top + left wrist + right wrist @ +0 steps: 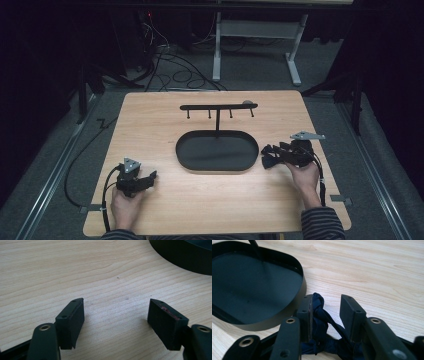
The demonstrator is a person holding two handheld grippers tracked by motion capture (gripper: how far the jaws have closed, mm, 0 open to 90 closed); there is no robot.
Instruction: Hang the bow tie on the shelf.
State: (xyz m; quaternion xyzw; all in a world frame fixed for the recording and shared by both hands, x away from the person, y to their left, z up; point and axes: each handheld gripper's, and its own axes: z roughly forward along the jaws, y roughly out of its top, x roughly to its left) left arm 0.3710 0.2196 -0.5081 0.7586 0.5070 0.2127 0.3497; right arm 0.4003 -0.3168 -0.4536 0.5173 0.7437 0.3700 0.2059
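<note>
The left gripper [150, 177] is held with jaws spread wide over bare table [150, 120], while, just right of the black oval tray [185, 160], a dark blue knotted cloth [319, 322] is seen between the half-spread, not yet clamped jaws of the right gripper [266, 156].

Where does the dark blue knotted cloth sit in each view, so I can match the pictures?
High view: dark blue knotted cloth at right, beside the black oval tray, under the right hand-held gripper.
Left gripper view: not in it.
Right gripper view: bottom centre, between the jaws, lying against the left one.
Shared landmark: the black oval tray, in all three views.
</note>
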